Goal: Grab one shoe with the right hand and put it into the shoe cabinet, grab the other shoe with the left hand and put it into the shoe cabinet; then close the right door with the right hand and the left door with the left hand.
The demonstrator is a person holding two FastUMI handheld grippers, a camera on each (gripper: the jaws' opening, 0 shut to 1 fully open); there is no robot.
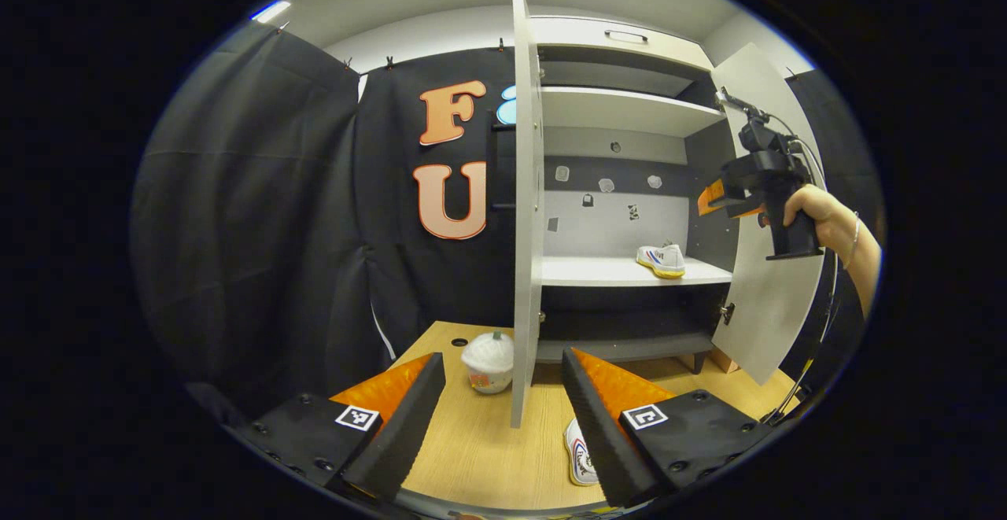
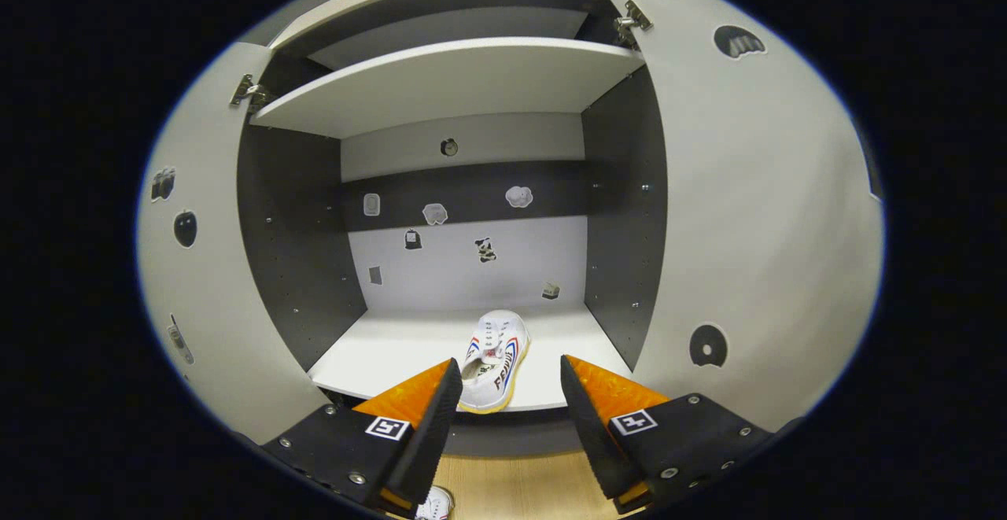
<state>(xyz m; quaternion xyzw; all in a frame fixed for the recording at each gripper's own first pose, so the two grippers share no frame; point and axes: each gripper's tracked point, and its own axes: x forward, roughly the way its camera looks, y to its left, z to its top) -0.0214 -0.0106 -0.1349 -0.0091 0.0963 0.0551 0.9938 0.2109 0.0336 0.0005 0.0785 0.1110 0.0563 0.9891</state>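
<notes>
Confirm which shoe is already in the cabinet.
The shoe on the lower shelf, right side, upright, both doors open. The other shoe lies on the wooden floor by the left gripper.

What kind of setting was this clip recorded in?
Likely a staged recording booth, not a home: black cloth walls, a grey-and-white shoe cabinet with both doors open standing on a light wooden table, one white sneaker on its shelf.

White shoe [image 2: 494, 363] with red and blue side stripes and a yellowish sole. Shoe cabinet [image 2: 448, 79]: pale grey shelves and doors, dark grey side walls, small dark stickers. Light wood-grain table [image 1: 488, 441]. White cup [image 1: 488, 363] with orange print.
</notes>
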